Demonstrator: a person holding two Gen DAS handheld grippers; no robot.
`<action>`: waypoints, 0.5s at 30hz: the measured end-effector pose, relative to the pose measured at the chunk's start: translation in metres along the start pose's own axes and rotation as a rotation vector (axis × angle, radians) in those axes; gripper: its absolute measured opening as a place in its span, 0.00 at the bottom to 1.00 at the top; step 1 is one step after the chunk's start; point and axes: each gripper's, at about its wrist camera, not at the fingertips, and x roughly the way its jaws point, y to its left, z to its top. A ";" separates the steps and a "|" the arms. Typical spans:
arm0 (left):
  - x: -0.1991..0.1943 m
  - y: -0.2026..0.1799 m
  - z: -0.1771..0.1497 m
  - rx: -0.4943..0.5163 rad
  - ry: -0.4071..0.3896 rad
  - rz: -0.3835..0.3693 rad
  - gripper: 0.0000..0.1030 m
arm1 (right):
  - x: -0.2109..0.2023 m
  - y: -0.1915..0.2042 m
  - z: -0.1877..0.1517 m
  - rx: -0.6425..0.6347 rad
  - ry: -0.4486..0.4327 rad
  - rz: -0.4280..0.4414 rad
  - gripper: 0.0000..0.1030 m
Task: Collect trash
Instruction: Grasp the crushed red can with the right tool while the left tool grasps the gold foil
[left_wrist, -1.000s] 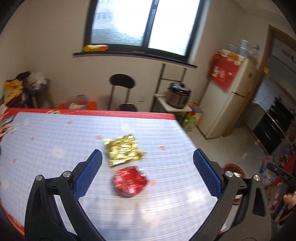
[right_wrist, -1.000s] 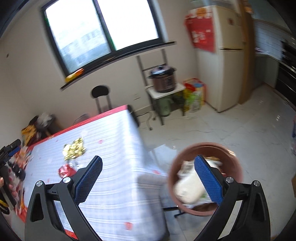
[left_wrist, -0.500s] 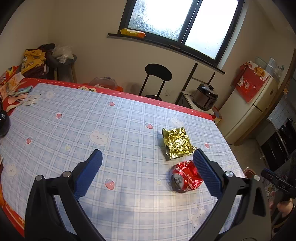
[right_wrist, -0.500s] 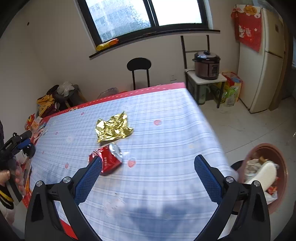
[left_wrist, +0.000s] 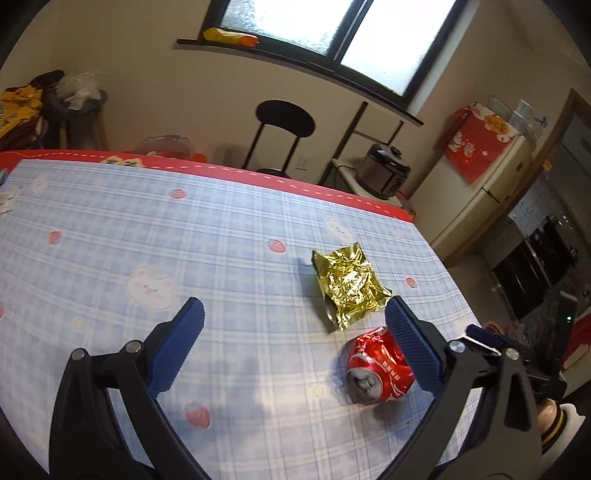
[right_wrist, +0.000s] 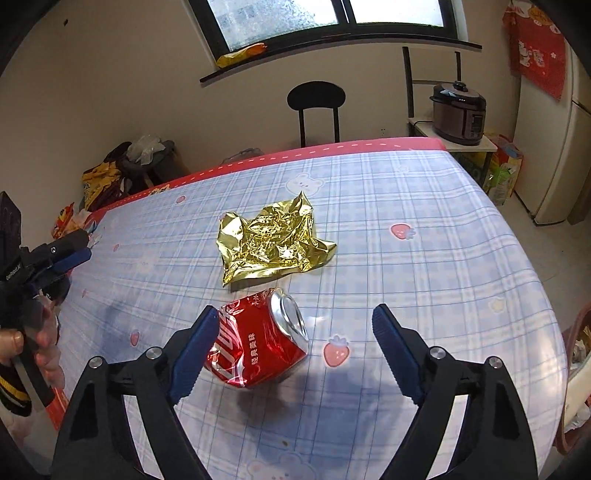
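Note:
A crushed red soda can (right_wrist: 258, 341) lies on its side on the blue checked tablecloth (right_wrist: 424, 266). A crumpled gold foil wrapper (right_wrist: 273, 240) lies just beyond it. My right gripper (right_wrist: 293, 325) is open and empty, low over the table, with the can close to its left finger. My left gripper (left_wrist: 293, 317) is open and empty. In its view the can (left_wrist: 378, 365) sits by its right finger and the wrapper (left_wrist: 347, 284) just ahead. The left gripper also shows at the left edge of the right wrist view (right_wrist: 48, 254).
A brown trash basket (right_wrist: 576, 369) with rubbish stands off the table's right edge. A black chair (right_wrist: 317, 107) stands behind the table. A rice cooker (right_wrist: 460, 112) on a shelf and a fridge (right_wrist: 565, 147) are at the right. Bags and clutter (right_wrist: 122, 173) are at the far left.
My right gripper has swung from the trash basket back over the table and come down close to the red can. My left gripper has shifted left and closer to the table.

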 end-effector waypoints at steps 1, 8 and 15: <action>0.008 0.001 -0.001 -0.003 0.001 -0.008 0.93 | 0.008 0.000 -0.001 -0.001 0.000 0.004 0.71; 0.064 -0.011 -0.005 0.018 0.028 -0.075 0.81 | 0.044 0.000 -0.006 0.000 0.013 0.040 0.55; 0.111 -0.013 0.000 -0.031 0.109 -0.144 0.74 | 0.072 0.007 -0.011 -0.015 0.081 0.085 0.39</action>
